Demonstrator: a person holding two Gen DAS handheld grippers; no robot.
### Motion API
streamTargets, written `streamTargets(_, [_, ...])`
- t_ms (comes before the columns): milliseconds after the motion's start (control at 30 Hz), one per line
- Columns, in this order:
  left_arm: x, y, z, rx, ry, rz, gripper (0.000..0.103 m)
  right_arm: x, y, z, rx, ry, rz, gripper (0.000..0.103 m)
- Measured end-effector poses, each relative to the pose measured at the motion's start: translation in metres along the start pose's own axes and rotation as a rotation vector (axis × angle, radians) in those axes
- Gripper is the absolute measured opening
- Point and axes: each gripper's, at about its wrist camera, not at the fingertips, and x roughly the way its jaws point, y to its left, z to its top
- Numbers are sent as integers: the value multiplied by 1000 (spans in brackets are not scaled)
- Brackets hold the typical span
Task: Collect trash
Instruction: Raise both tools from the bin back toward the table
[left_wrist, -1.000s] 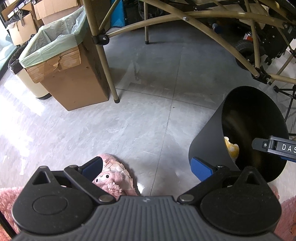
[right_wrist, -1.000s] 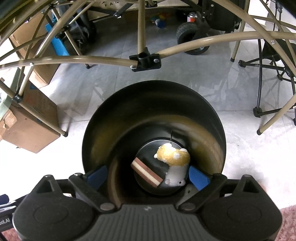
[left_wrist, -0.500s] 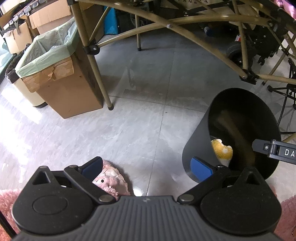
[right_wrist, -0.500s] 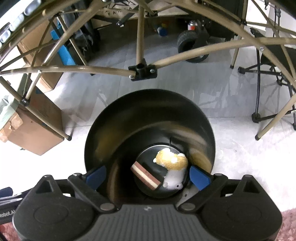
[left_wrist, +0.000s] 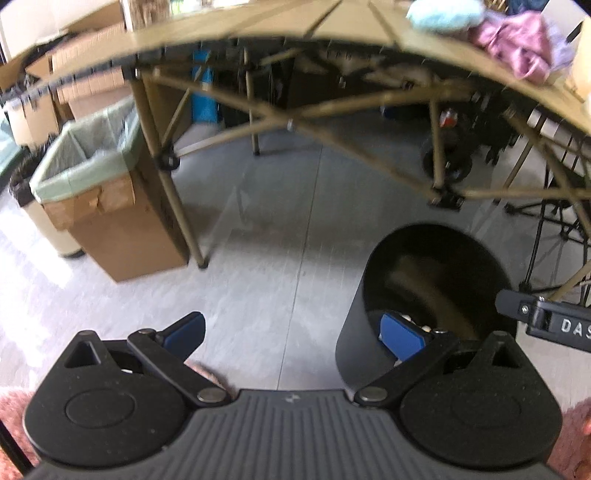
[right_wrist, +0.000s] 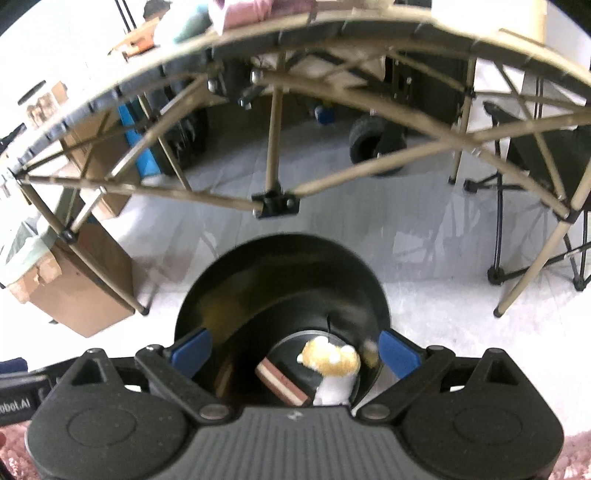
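Note:
A black round bin (left_wrist: 436, 295) stands on the grey floor; it also shows in the right wrist view (right_wrist: 280, 291). Inside lie a yellow and white plush toy (right_wrist: 330, 363) and a brown striped block (right_wrist: 282, 382). My right gripper (right_wrist: 293, 349) is open and empty, its blue pads spread above the bin's mouth. My left gripper (left_wrist: 293, 334) is open and empty, to the left of the bin, above the floor. Its right pad overlaps the bin's rim. A bit of pink plush (left_wrist: 207, 373) peeks out under its left finger.
A tan folding table (left_wrist: 332, 48) with crossed legs spans ahead, with pink and blue cloth items (left_wrist: 517, 48) on top. A cardboard box lined with a green bag (left_wrist: 99, 206) stands at the left beside a table leg. A pink rug (right_wrist: 569, 458) lies below.
Both grippers have risen and tilted up, so the table top has come into view. The pink plush toy on the floor has slid almost out of the left view. The bin contents have not moved.

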Motion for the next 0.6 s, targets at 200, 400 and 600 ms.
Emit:
streamTargets(200, [-35,-14,9,22,-133,-7,103,-43,-8,7,-11,-144,33,98])
streamTargets(400, [-68,-27,23,26,-242,-37,103,-99,-21,25,-24,-356,35,102])
streamTargets(600, [-93,-46,49,42,-352,-70,103,-126,-32,56,-40,-508,18,103])
